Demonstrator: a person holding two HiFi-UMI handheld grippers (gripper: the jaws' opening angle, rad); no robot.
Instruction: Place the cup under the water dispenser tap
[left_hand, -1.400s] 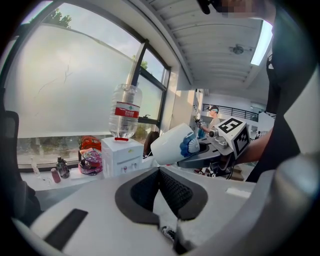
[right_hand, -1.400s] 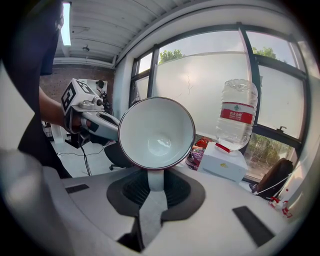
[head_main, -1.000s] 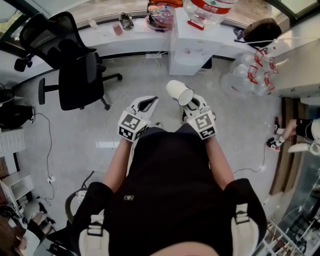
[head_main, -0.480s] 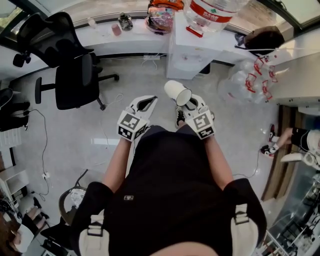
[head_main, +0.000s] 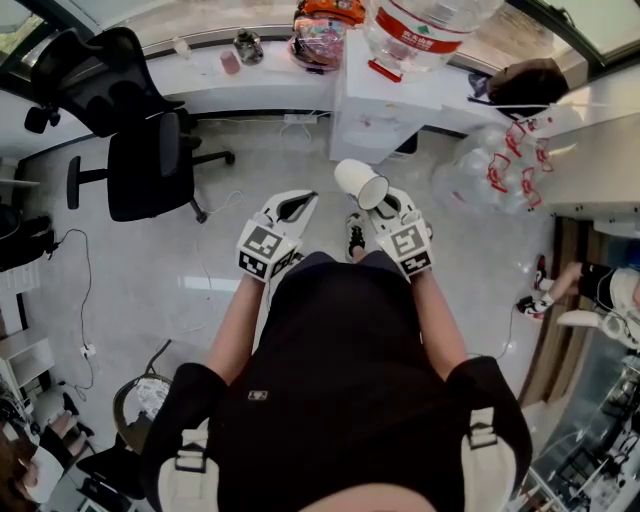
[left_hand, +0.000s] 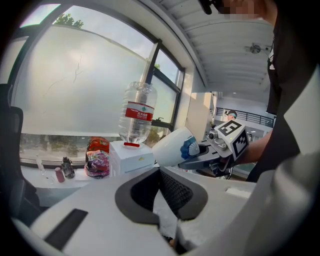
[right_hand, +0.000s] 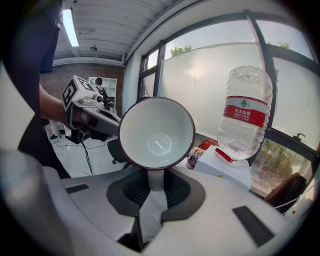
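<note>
At the far left a black mesh-backed office chair (head_main: 140, 150) stands on the grey floor, in front of the long white counter (head_main: 250, 90) that runs under the window. My left gripper (head_main: 292, 207) (left_hand: 162, 200) is out in front of me, left of centre, its jaws drawn narrow, almost together, with nothing between them. Just right of it is the white ceramic cup with a dark rim (head_main: 360, 185) (right_hand: 156, 134) (left_hand: 175, 147). It is tipped on its side in the air above the floor, its mouth turned back toward my right gripper (head_main: 385, 205) (right_hand: 152, 187), whose jaws are closed on the cup's handle. Beyond it, against the far counter, stands the white box-shaped water dispenser (head_main: 385, 100) (right_hand: 225, 167) (left_hand: 130, 156) with a clear upturned bottle with a red label (head_main: 425, 25) (right_hand: 245, 115) on top. The cup is on the near side of the dispenser, well apart from it and not under its tap. Farther right, a heap of clear empty bottles with red handles (head_main: 500, 150) lies on the floor.
</note>
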